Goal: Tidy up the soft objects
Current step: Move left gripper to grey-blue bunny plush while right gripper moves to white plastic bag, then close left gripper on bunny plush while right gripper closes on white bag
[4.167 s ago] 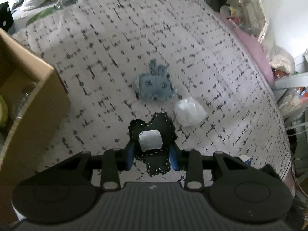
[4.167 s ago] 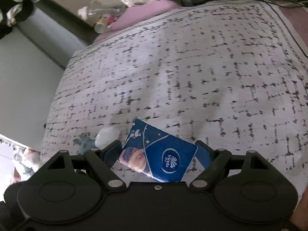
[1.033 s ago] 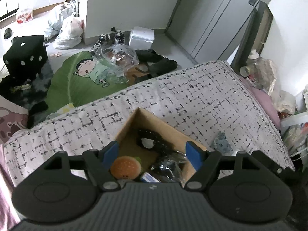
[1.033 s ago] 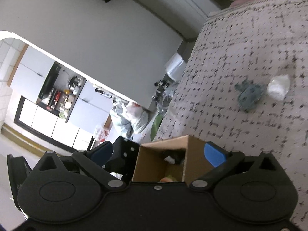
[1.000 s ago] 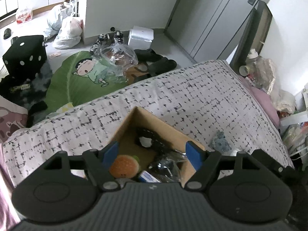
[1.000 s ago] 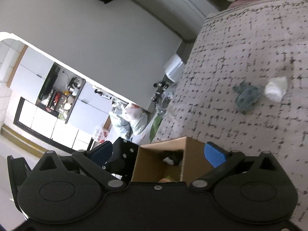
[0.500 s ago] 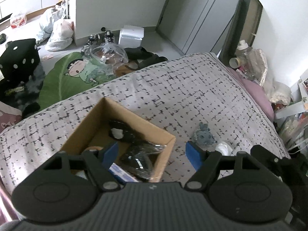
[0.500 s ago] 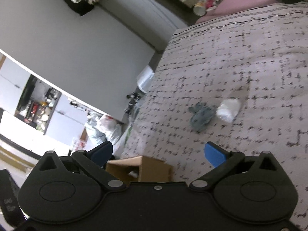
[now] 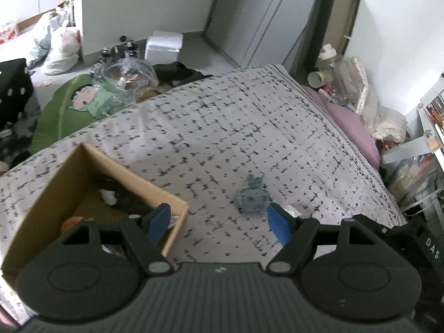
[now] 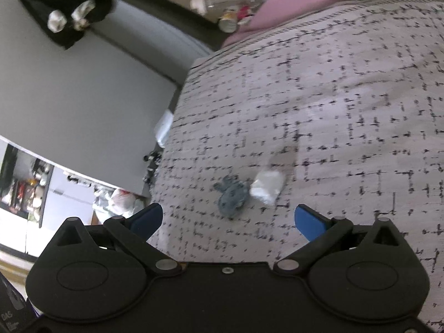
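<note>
A grey-blue soft toy (image 9: 252, 197) lies on the patterned bedspread (image 9: 222, 127), with a white crumpled soft lump (image 9: 292, 210) just right of it, partly hidden by my finger. Both also show in the right wrist view: the toy (image 10: 232, 195) and the white lump (image 10: 267, 186). A cardboard box (image 9: 50, 194) stands at the left and holds a black stitched piece (image 9: 125, 198) and an orange plush (image 9: 70, 223). My left gripper (image 9: 219, 220) is open and empty above the bed, between box and toy. My right gripper (image 10: 227, 220) is open and empty, above and short of the toy.
The bed's far edge drops to a floor with a green mat (image 9: 66, 108), bags (image 9: 59, 47) and a white box (image 9: 163, 45). A pink pillow (image 9: 352, 127) and clutter line the right side. A grey wall (image 10: 83, 97) stands beyond the bed's left edge.
Both grippers let go of the black piece and the blue tissue pack earlier. Since then both have swung away from the box toward the grey toy and white lump, jaws staying open.
</note>
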